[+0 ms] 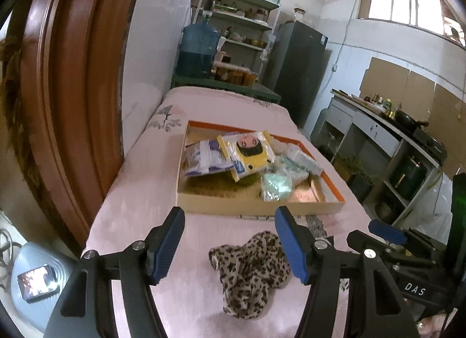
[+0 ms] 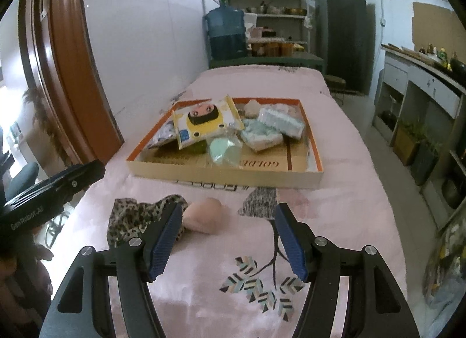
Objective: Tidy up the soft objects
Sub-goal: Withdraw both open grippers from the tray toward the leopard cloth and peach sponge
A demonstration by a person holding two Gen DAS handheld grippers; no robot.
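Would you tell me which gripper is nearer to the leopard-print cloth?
Left. The left gripper hangs open directly over the leopard-print cloth, which shows between its fingers. The right gripper is open beside it, the cloth off its left finger.

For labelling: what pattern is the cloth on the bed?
Leopard print cloth, brown and black; clearest in left wrist view.

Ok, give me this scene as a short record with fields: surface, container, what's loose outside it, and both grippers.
surface: pink patterned bedspread
container: shallow cardboard tray with orange rim, holding a yellow cartoon wipes packet and other soft packets
loose items: crumpled leopard-print cloth and peach egg-shaped sponge, both on the bedspread in front of the tray
left gripper: jaws open, above the cloth, empty
right gripper: jaws open, empty, sponge just beyond its left jaw
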